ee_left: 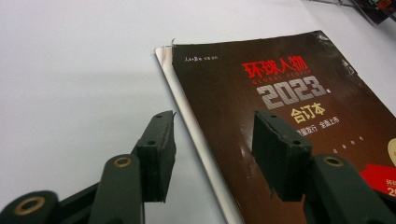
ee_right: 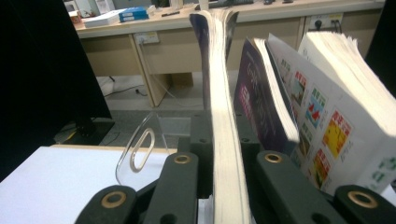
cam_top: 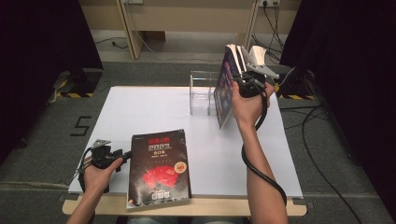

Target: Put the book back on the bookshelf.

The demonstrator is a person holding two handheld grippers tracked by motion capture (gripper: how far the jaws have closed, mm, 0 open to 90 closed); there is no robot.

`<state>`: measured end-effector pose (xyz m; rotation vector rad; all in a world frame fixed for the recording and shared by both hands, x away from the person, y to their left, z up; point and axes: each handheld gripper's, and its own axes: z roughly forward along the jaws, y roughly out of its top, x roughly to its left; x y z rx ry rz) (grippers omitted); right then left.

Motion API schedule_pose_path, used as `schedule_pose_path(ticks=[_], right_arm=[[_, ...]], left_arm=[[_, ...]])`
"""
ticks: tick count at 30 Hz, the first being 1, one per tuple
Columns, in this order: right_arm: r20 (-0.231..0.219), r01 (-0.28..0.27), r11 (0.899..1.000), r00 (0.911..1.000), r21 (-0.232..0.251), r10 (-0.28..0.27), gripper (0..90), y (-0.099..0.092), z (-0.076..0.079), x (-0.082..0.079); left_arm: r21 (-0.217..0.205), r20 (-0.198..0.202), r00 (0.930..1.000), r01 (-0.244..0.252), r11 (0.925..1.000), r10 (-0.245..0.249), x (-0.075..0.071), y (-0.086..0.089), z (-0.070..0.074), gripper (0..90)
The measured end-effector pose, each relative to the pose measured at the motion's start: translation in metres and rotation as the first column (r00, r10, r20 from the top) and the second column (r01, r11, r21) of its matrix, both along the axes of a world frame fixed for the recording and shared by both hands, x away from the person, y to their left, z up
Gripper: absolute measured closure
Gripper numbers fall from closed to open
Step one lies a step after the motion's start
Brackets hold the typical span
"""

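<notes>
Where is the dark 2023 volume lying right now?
In the high view the dark 2023 volume lies flat at the table's near edge, left of centre, just beside the left gripper, whose open jaws straddle its spine edge.

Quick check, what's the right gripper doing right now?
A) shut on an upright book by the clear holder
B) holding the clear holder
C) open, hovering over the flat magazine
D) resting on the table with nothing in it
A: in the right gripper view the right gripper has its fingers pressed on both sides of the upright book, held beside the clear holder in the high view.
</notes>
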<state>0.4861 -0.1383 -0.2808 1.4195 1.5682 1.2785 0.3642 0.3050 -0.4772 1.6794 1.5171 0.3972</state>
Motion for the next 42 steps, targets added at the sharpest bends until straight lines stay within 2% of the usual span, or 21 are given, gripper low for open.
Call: schedule_pose_path(ticks=[6, 22, 31, 39, 42], right_arm=[[0.016, 0.009, 1.0, 0.9998, 0.003, -0.009, 83.0, 0.007, 0.0, 0.011], [0.018, 0.043, 0.999, 0.9989, -0.014, -0.042, 83.0, 0.02, -0.011, 0.042], [0.013, 0.064, 0.998, 0.9978, -0.024, -0.064, 83.0, 0.026, -0.021, 0.052], [0.008, 0.084, 0.995, 0.9965, -0.057, -0.083, 82.9, 0.031, -0.032, 0.06], [0.005, 0.084, 0.995, 0.9965, -0.061, -0.084, 82.7, 0.032, -0.032, 0.061]], left_arm=[[0.0, 0.0, 1.0, 0.002, 1.0, -0.002, 0.0, 0.0, 0.0, 48.8], [-0.004, 0.004, 1.0, 0.005, 1.0, -0.005, 0.0, 0.001, 0.0, 49.4], [-0.008, 0.004, 1.0, 0.004, 1.0, -0.004, 0.001, 0.002, -0.001, 49.5], [-0.008, 0.003, 1.0, 0.007, 0.9999, -0.007, 0.001, 0.003, -0.001, 49.6], [-0.009, 0.001, 1.0, 0.006, 0.9999, -0.006, 0.001, 0.004, -0.002, 49.7]])
